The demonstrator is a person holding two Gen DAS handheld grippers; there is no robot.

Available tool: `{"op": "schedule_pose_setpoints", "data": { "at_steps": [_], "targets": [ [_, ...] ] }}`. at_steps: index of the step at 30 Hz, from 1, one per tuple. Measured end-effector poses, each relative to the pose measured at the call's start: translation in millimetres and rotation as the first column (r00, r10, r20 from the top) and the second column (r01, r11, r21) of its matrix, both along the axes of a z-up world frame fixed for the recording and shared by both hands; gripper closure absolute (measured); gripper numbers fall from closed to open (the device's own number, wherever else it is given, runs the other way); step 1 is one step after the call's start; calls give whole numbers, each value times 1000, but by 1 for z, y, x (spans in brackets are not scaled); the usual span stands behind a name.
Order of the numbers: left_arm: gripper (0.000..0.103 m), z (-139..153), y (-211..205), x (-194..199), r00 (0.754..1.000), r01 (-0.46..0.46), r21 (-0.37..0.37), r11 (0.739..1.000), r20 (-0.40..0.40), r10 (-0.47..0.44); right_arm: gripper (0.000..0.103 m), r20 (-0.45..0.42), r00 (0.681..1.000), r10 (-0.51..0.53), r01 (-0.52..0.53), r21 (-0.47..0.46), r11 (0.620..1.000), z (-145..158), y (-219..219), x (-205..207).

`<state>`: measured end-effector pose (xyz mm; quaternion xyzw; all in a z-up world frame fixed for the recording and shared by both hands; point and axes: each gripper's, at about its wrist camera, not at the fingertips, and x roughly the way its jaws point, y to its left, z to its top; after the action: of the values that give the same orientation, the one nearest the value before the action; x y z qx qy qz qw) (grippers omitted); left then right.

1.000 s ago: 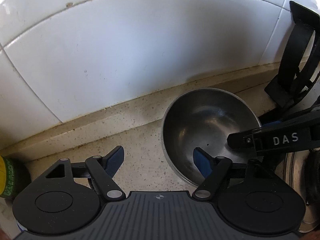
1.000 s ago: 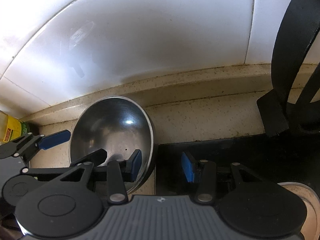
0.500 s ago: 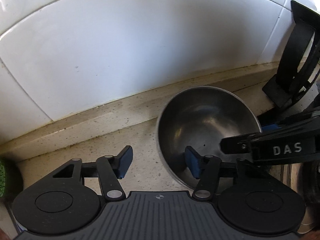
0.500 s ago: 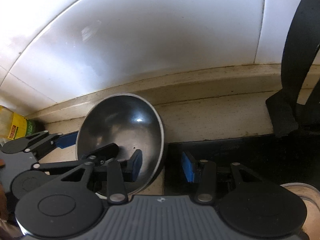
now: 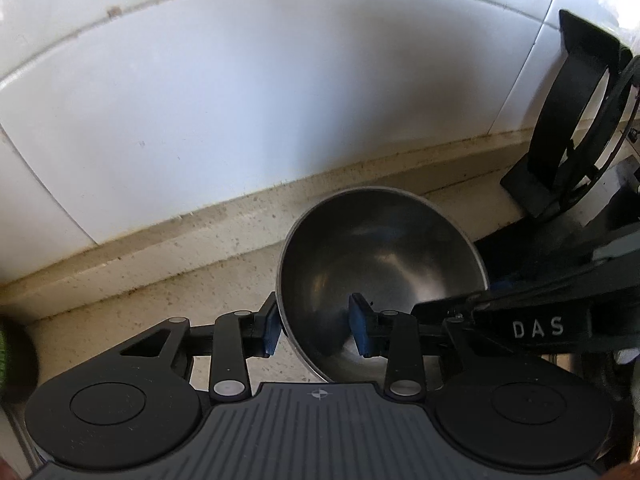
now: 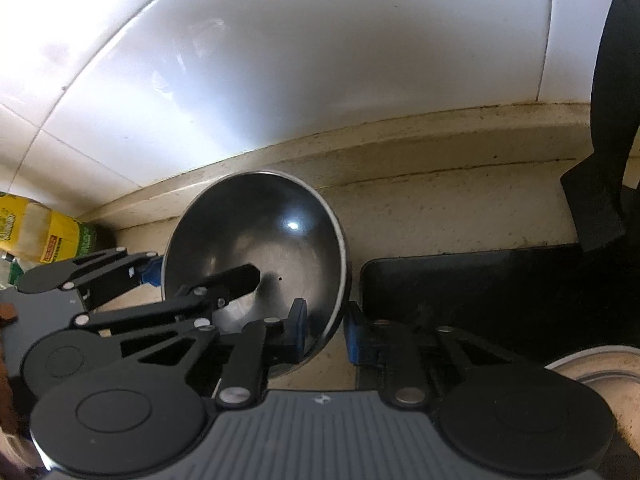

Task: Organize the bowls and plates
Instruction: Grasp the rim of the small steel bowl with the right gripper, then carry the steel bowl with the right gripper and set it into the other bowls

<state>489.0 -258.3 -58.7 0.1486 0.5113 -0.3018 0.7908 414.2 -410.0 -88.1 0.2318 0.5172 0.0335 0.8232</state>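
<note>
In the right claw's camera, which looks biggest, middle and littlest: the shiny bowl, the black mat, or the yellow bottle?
1. Black mat
2. Shiny bowl, unsure against the mat, since claws hide part of it
3. Yellow bottle, partly cut off

Wall (image 5: 280, 100) behind the work area is faced with large glossy white tiles, grout lines visible. Speckled beige stone counter (image 6: 460, 216) meets it at a raised lip, with brown staining along the joint (image 5: 224, 212). Bright light reflects off the tiles at upper left (image 6: 80, 40), possibly daylight. A black stand (image 5: 560, 128) occupies the right edge.
</note>
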Motion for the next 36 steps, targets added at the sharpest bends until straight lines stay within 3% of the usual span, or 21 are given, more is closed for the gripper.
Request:
{"op": "schedule_pose_setpoints", "data": {
  "at_steps": [9,21,27,36],
  "targets": [
    [59,38,13,-20,999,-1,-22,1000,53,2,62,51,998,24,-22,-25,999,34,11,-22],
    [58,102,47,-92,986,32,-52,998,164,-23,62,108,992,64,-55,-86,995,92,54,-91],
    [58,109,63,-122,985,63,-56,996,162,-53,62,80,995,64,-55,-99,994,93,73,-122],
    [58,96,80,-145,989,98,-35,995,117,-93,62,18,998,67,-65,-91,994,73,96,-143]
  ]
}}
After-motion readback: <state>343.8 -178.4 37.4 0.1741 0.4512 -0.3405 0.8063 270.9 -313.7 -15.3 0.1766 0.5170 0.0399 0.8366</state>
